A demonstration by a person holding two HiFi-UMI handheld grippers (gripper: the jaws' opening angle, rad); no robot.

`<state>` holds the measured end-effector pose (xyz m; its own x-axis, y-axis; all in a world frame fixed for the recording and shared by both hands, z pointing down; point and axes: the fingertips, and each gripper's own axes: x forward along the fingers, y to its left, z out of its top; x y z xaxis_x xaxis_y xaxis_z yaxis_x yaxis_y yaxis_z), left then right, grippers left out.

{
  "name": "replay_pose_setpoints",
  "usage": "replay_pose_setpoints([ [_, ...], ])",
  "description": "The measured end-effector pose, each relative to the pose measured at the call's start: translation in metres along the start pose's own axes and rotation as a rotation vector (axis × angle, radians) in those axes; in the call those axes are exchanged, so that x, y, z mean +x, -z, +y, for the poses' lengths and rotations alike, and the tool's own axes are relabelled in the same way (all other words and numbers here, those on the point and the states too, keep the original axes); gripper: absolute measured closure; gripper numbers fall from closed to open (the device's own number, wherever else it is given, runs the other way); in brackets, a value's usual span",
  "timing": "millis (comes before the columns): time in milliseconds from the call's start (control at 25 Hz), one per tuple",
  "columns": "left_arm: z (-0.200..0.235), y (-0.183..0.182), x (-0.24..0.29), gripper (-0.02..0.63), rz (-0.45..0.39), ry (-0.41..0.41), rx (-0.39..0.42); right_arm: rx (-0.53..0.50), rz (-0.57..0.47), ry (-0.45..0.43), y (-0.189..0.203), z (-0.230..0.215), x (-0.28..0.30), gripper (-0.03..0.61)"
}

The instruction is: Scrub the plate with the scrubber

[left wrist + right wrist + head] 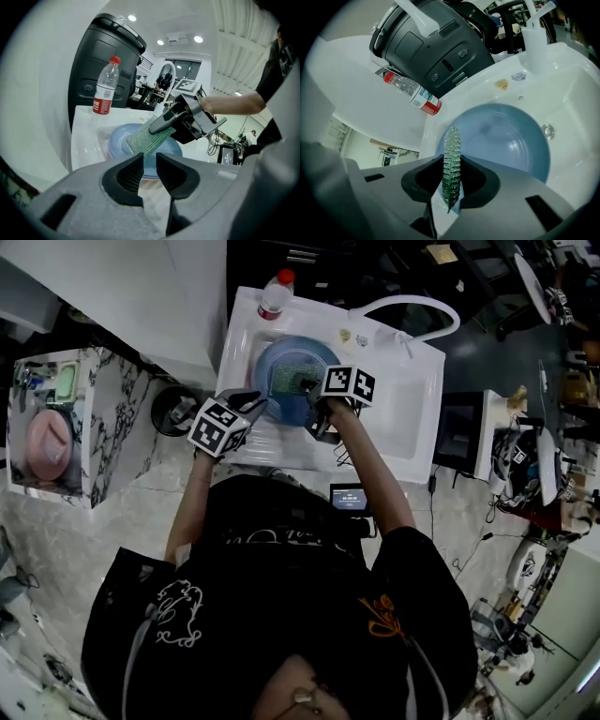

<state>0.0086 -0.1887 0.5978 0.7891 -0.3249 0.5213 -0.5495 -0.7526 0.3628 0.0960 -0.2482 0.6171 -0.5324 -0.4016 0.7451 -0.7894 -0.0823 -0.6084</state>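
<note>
Head view: a white sink (pixel 412 418) lies at 12 o'clock from the person. A blue plate (pixel 281 352) sits in its left half and a water bottle (pixel 275 294) stands on the ledge beyond it. The left gripper (pixel 260 407) reaches the plate's rim at 7 o'clock. The right gripper (pixel 307 386) is over the plate's 5 o'clock part, with the green scrubber (pixel 289 379) running from its tips onto the plate's middle.

Left gripper view: the left gripper's (pixel 149 157) jaws are drawn almost together, with only a narrow slit between them. The plate (pixel 121 140) lies just beyond the tips at 12 o'clock, its near rim showing through the slit. I cannot tell whether the jaws touch it. Over the plate, the right gripper (pixel 165 123) comes in from 2 o'clock and pinches the scrubber (pixel 146 137), whose free end slopes down onto the plate. The bottle (pixel 104 86) stands at 11 o'clock before a black lidded bin (pixel 101 51).

Right gripper view: the right gripper's (pixel 452 163) jaws are closed on the scrubber (pixel 451 152), which is seen edge-on and sticks out toward 12 o'clock. The plate (pixel 506 140) fills the basin at 1 to 2 o'clock of the tips, just past the scrubber's end. The sink's drain (pixel 547 131) is at the plate's right rim, and the bottle (pixel 411 93) is at 11 o'clock.
</note>
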Motion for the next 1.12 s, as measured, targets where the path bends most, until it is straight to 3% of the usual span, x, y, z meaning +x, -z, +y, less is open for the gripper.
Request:
replay_pose_setpoints([
  [160, 0.009, 0.005, -0.009, 0.526, -0.008, -0.033, -0.026, 0.069, 0.048, -0.040, 0.010, 0.004, 0.015, 0.486],
  [360, 0.005, 0.009, -0.008, 0.526, -0.002, -0.028, -0.029, 0.112, 0.108, -0.025, 0.024, -0.018, 0.014, 0.485],
  [800, -0.022, 0.003, 0.008, 0.526, 0.020, 0.023, 0.027, 0.009, 0.157, 0.009, 0.038, -0.056, -0.030, 0.485],
  [1120, -0.043, 0.005, 0.009, 0.526, 0.033, 0.027, 0.056, -0.063, 0.162, 0.081, 0.018, -0.087, -0.057, 0.485],
])
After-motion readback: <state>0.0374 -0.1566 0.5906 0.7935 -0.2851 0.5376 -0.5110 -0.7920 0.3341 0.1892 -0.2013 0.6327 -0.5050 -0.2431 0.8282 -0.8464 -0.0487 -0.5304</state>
